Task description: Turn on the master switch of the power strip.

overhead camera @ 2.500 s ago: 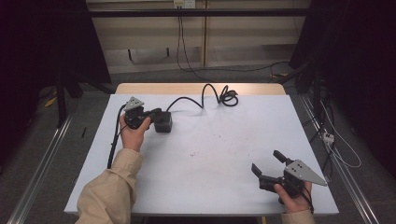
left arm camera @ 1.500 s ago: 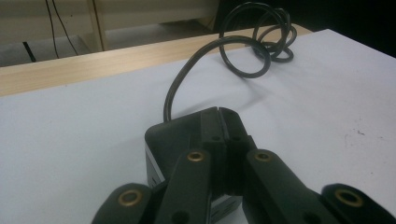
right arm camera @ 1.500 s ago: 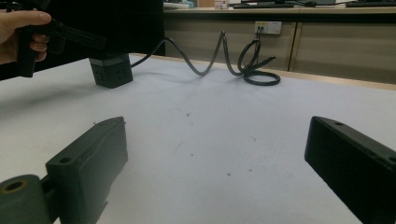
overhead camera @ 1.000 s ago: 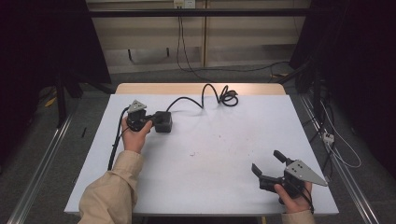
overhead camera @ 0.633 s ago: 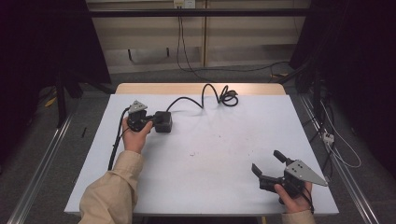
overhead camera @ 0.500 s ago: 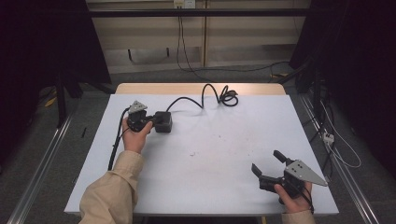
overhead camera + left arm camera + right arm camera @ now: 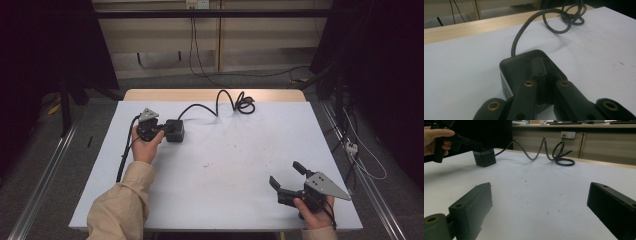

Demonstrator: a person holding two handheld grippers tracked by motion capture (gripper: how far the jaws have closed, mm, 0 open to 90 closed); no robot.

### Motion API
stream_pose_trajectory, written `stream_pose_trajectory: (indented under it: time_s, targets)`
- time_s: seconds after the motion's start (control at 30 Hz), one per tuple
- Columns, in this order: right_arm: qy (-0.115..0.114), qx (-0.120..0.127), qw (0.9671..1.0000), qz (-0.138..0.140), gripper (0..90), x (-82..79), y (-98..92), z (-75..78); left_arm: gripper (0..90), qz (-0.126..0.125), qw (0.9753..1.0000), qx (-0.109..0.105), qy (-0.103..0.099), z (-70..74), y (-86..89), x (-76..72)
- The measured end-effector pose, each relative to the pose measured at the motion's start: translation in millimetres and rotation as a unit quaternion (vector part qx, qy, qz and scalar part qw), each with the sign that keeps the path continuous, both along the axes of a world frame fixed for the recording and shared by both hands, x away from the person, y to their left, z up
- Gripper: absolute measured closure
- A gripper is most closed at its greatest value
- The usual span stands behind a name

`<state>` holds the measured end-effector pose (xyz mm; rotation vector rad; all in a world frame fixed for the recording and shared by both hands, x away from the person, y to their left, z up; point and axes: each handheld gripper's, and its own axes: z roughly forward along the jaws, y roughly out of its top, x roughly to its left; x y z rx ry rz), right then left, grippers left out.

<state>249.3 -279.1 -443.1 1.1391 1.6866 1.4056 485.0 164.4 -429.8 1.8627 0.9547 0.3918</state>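
Observation:
A black box (image 7: 176, 132) with a thick black cable (image 7: 218, 102) stands at the table's back left. My left gripper (image 7: 167, 129) is shut, and its closed tips (image 7: 544, 67) rest on the top of the box (image 7: 520, 65) with nothing held between them. The cable (image 7: 549, 15) runs from the box to a loose coil (image 7: 245, 105) near the far edge. My right gripper (image 7: 286, 174) is held open near the front right corner, low over the bare table. In the right gripper view (image 7: 540, 192) the box (image 7: 484, 157) and the left gripper (image 7: 470, 143) show far off.
The white table (image 7: 235, 160) has a wooden strip (image 7: 210, 94) along its far edge. The left gripper's own cable (image 7: 125, 150) trails down the table's left side. Loose wires (image 7: 357, 150) lie on the floor to the right of the table.

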Motion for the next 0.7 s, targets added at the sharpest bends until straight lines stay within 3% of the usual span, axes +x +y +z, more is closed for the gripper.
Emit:
stream_pose_trajectory:
  time_s: [0.7]
  targets:
    - [-0.003, -0.002, 1.0, 0.002, 5.7, -0.6, 0.5, 0.1, 90.0, 0.007, 1.0, -0.004, 0.0, -1.1, -0.7, -1.7]
